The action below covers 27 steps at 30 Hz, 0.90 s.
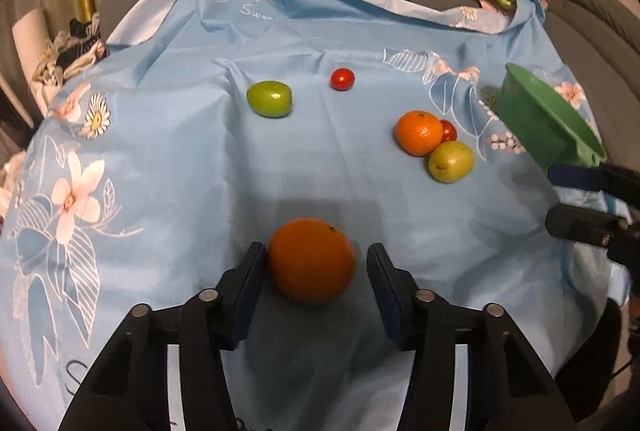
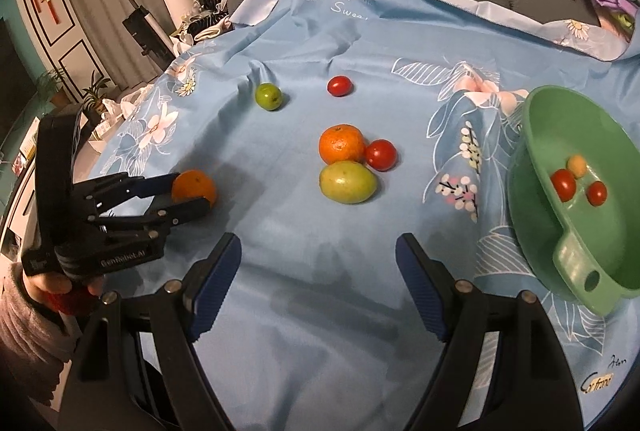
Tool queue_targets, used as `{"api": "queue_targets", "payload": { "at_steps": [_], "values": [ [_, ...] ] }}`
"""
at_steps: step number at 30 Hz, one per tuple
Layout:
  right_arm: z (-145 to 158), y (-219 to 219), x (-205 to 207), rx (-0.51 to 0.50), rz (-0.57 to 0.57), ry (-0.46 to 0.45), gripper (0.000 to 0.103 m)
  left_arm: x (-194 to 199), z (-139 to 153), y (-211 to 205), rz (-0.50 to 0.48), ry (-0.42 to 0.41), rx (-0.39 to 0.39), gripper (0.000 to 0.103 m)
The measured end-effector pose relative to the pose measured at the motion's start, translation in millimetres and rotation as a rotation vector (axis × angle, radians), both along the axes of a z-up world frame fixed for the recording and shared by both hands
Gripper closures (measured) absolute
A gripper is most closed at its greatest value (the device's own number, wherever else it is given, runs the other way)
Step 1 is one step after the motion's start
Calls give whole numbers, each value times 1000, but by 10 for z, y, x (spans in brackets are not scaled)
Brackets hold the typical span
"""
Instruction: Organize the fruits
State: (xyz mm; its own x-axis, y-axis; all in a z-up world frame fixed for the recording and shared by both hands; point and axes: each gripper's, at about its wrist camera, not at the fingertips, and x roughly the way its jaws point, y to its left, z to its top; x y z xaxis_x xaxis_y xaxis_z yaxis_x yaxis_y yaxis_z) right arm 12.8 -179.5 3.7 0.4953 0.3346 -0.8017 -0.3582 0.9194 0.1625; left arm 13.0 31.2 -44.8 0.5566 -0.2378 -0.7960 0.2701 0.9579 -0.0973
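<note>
Left wrist view: the left hand-held gripper stands about half open around an orange lying on the blue floral cloth. Its left pad touches the fruit or nearly so, while a clear gap shows at the right pad, so the orange sits between the jaws without being clamped. Farther off lie a green fruit, a small tomato, and a cluster of a mandarin, a second tomato half hidden behind it, and a yellow-green fruit. At the right edge the green bowl appears side-on and tilted, its inside hidden, with the tip of the right hand-held gripper just below it.

Right wrist view: the right hand-held gripper is wide open and holds nothing, over bare cloth. Here the bowl shows its inside: two red tomatoes and a small yellow one. The second tomato shows whole, touching the mandarin. At the left, the left hand-held gripper is seen from the side with the orange between its fingers, gripped by a person's hand in a grey sleeve.
</note>
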Motion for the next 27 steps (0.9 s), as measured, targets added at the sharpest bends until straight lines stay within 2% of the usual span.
{"api": "queue_targets", "payload": {
  "at_steps": [1, 6, 10, 13, 21, 27],
  "values": [
    [-7, -1, 26, 6, -1, 2, 22, 7, -7, -4, 1, -3, 4, 56],
    [-39, 55, 223, 28, -1, 2, 22, 77, -5, 30, 9, 7, -32, 57],
    [-64, 171, 436, 31, 27, -13, 27, 145, 65, 86, 19, 19, -131, 57],
    [-105, 229, 624, 31, 35, 4, 34, 167, 138, 104, 26, -8, -161, 57],
    [-261, 457, 1058, -89, 77, 22, 52, 228, 91, 131, 23, 4, -184, 57],
    [-313, 494, 1189, -176, 104, 23, 52, 246, 53, 166, 20, 16, -200, 57]
  ]
}}
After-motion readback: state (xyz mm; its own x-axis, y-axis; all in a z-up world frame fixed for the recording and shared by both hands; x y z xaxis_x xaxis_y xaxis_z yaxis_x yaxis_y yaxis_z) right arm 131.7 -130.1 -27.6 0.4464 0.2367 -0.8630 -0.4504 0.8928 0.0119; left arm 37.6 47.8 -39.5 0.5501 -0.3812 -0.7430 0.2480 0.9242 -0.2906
